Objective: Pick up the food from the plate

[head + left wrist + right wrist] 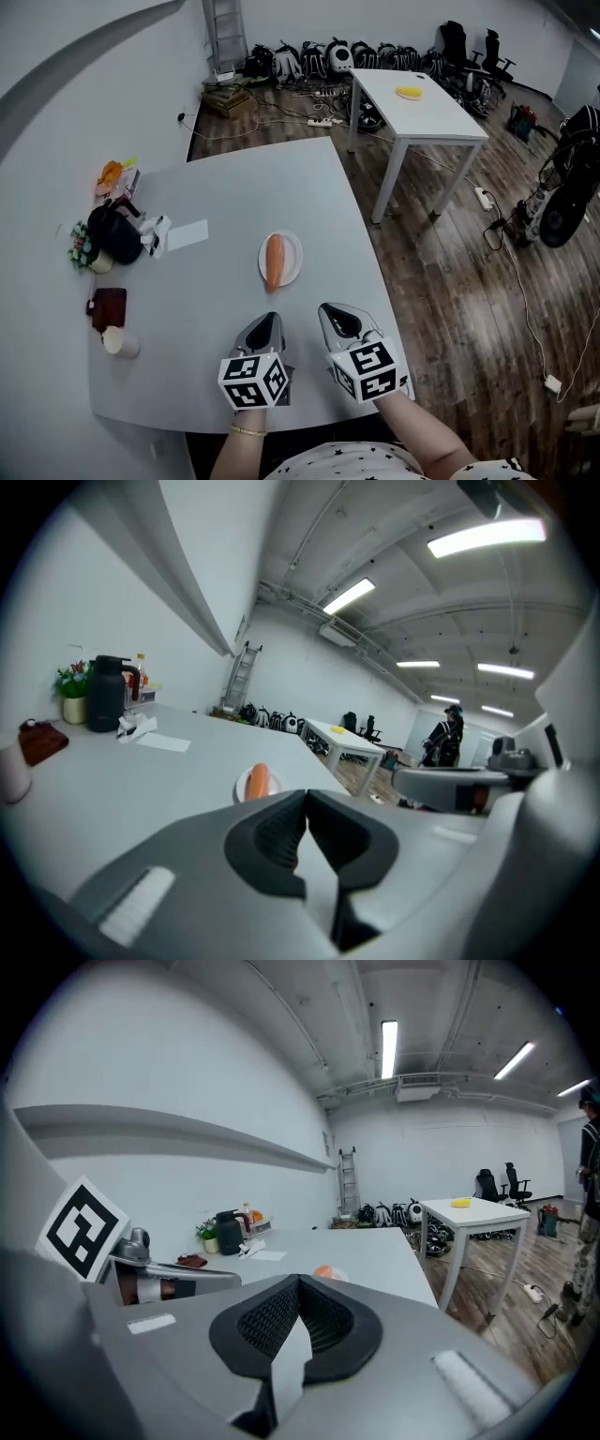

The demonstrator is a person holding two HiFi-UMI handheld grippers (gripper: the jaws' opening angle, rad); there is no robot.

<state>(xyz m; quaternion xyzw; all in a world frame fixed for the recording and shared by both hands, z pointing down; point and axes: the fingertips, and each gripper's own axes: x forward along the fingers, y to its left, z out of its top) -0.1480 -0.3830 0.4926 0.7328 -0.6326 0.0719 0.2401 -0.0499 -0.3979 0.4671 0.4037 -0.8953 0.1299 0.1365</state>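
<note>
Food point(274, 261), an orange elongated piece, lies on a white plate point(294, 251) in the middle of the grey surface point(234, 187). Nearer, just short of the plate, left gripper point(271, 320) and right gripper point(329, 309) hover side by side, both jaws clenched on nothing
</note>
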